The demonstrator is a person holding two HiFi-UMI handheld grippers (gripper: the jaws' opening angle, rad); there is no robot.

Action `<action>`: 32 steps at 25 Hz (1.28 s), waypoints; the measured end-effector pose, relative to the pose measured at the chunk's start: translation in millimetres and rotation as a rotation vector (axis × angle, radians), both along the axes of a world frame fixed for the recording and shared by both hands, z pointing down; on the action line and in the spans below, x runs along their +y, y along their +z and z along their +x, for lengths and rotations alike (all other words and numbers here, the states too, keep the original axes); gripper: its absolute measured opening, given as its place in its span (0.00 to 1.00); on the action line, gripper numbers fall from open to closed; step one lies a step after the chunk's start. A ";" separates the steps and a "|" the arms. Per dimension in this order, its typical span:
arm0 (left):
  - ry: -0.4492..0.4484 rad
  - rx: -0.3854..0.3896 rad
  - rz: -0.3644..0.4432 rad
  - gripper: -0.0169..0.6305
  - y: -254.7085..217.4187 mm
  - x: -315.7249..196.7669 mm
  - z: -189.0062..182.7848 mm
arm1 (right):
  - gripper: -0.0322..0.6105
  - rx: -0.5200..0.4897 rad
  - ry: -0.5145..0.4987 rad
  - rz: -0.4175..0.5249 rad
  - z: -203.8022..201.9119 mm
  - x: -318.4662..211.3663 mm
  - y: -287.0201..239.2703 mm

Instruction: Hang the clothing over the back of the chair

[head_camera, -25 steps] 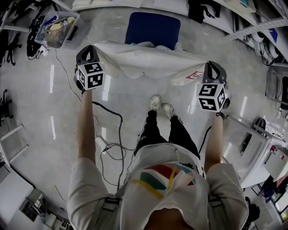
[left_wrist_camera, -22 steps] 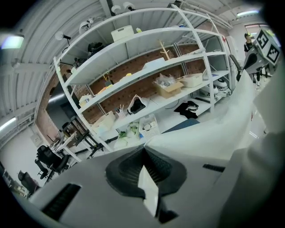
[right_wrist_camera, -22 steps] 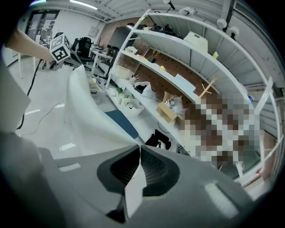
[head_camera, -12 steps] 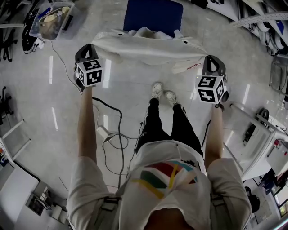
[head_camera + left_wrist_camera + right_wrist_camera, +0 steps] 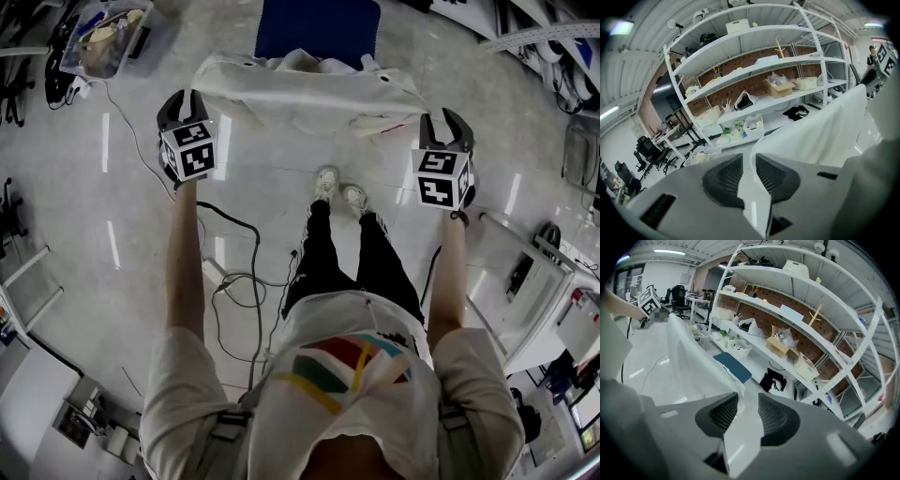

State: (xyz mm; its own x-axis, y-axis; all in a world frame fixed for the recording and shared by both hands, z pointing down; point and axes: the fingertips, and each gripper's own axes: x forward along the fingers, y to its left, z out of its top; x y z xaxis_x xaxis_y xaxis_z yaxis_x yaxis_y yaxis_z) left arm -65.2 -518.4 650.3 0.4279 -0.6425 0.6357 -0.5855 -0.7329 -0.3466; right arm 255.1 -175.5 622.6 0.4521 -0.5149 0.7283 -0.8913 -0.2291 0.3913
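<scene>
A white garment (image 5: 300,89) lies draped over the back of a chair with a blue seat (image 5: 319,28); the backrest itself is hidden under the cloth. My left gripper (image 5: 183,97) is just short of the garment's left end, open, with only floor showing between its pads (image 5: 724,176). My right gripper (image 5: 442,117) is at the right end and its jaws are opening, with nothing between them. In the left gripper view the cloth (image 5: 820,136) starts just beyond the jaws. From the right gripper view, the garment (image 5: 689,357) and blue seat (image 5: 733,366) are ahead to the left.
A clear bin (image 5: 108,42) of odds and ends stands on the floor at the far left. Cables (image 5: 234,281) trail by the person's feet (image 5: 337,192). Tall white shelving (image 5: 754,65) (image 5: 811,310) runs behind the chair. Office chairs (image 5: 647,150) stand further off.
The garment, held stretched between both grippers, has come down onto the chair back. Both grippers have let go of its ends and now stand apart from it.
</scene>
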 end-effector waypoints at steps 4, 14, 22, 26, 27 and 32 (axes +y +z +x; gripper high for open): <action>-0.010 0.023 -0.010 0.19 -7.3 3.5 1.9 | 0.27 -0.004 -0.013 0.006 -2.9 2.3 -5.6; -0.004 0.119 0.079 0.13 -65.8 14.1 22.6 | 0.08 0.083 0.035 0.199 12.6 -6.0 -77.2; 0.017 0.342 0.212 0.06 -203.6 34.8 77.9 | 0.06 0.192 0.008 0.440 28.2 -18.5 -191.5; 0.040 0.500 0.287 0.05 -281.9 73.0 98.6 | 0.06 0.238 -0.056 0.569 15.9 -15.3 -250.7; 0.046 0.543 0.293 0.05 -299.4 86.2 101.3 | 0.06 0.249 -0.082 0.592 8.9 -14.7 -264.3; 0.080 0.673 0.289 0.05 -361.7 158.3 107.2 | 0.06 0.288 -0.175 0.713 -28.5 -5.7 -329.3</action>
